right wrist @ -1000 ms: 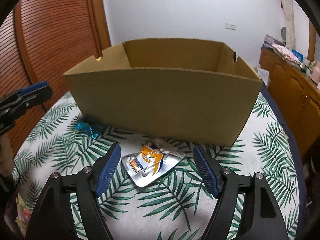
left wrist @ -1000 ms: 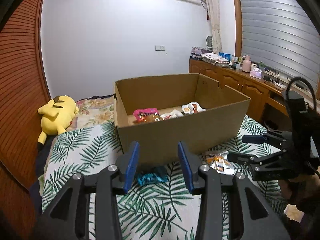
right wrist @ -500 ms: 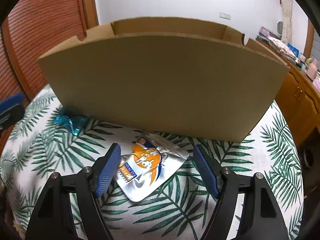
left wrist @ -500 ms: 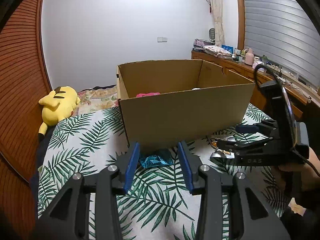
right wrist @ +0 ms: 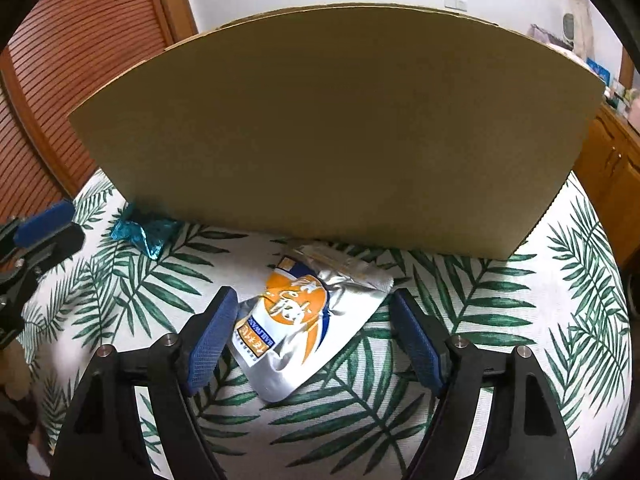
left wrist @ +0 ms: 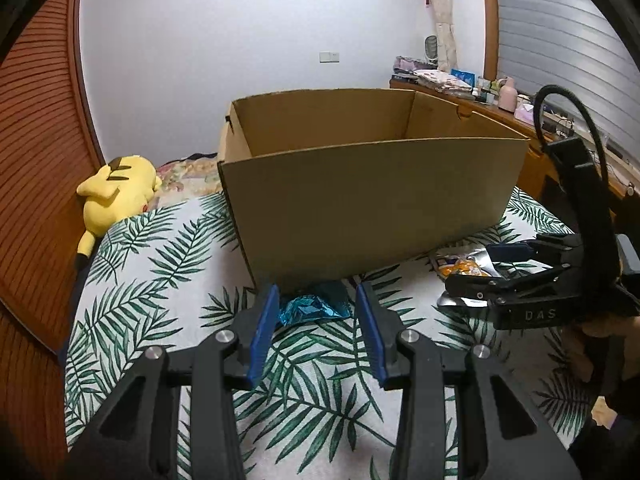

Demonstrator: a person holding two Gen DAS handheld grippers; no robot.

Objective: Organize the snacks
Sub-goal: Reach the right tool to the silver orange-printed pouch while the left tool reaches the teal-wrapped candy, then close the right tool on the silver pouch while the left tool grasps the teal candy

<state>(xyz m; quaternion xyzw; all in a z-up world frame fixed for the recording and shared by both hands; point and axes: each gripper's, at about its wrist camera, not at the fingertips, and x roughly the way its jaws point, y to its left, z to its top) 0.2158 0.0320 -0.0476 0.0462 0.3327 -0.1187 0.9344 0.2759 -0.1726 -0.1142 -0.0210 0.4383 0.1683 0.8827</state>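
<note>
An open cardboard box (left wrist: 372, 188) stands on the leaf-print bedspread; its near wall fills the right wrist view (right wrist: 340, 128), and its contents are hidden. A crumpled blue wrapper (left wrist: 310, 306) lies against the box's base, between the tips of my open left gripper (left wrist: 316, 320); it also shows in the right wrist view (right wrist: 144, 232). A silver and orange snack pouch (right wrist: 308, 316) lies flat in front of the box, between the fingers of my open right gripper (right wrist: 316, 336). The right gripper (left wrist: 496, 268) also shows in the left wrist view, over the pouch (left wrist: 460, 266).
A yellow plush toy (left wrist: 114, 192) lies at the bed's left edge by the wooden slatted wall (left wrist: 36, 140). A wooden counter (left wrist: 532, 136) with clutter runs along the right. The left gripper's tip (right wrist: 40, 224) shows in the right wrist view.
Both grippers have dropped lower and moved closer to the box. The blue wrapper now sits between the left fingertips, and the pouch between the right fingers. The box's inside is no longer visible.
</note>
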